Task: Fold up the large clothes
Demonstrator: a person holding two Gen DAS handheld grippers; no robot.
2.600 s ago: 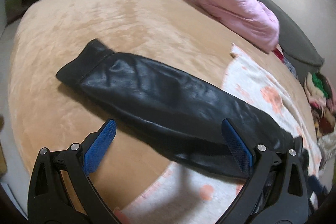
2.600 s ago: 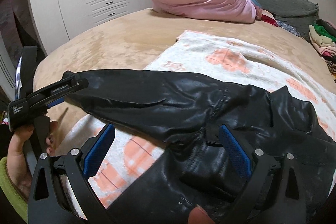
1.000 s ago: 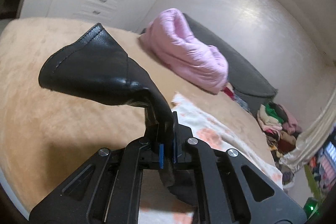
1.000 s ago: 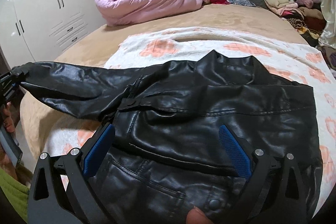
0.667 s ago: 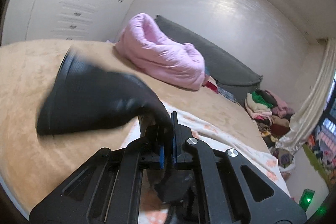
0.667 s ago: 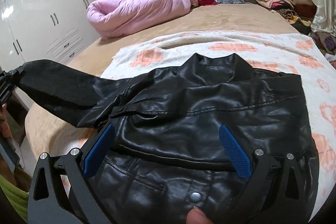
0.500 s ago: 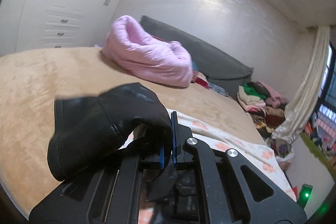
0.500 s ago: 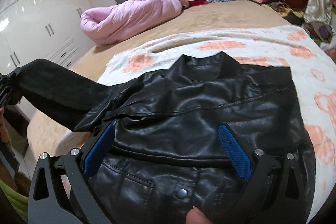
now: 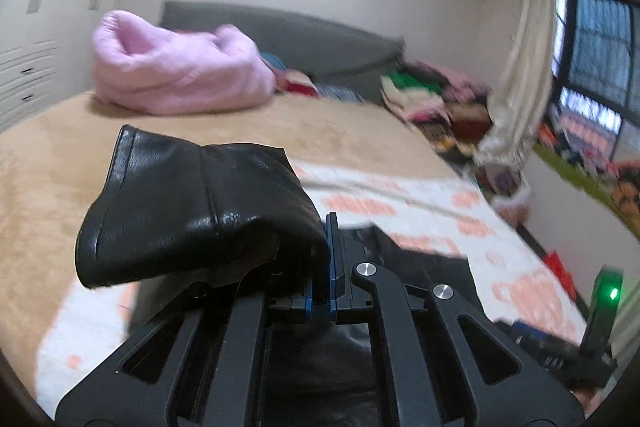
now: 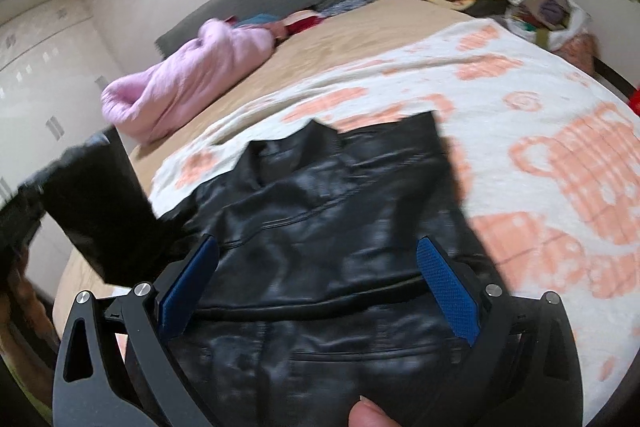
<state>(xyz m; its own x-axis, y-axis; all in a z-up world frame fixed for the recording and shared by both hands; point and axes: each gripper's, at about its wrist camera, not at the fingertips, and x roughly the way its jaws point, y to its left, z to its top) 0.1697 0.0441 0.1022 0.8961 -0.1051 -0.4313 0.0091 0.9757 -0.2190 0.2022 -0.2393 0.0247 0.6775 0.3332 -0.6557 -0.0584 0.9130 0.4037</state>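
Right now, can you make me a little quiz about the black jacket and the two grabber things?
1. True or false: the left gripper is shut on the sleeve of the black jacket.
2. What lies right under the jacket? A) bare wooden floor B) a white blanket with orange patterns C) a blue pillow
3. Fill in: the right gripper hovers over the jacket with its jaws ____.

Key:
1. True. The blue pads pinch the sleeve near its cuff, lifted off the bed.
2. B.
3. Open, with nothing held between them.
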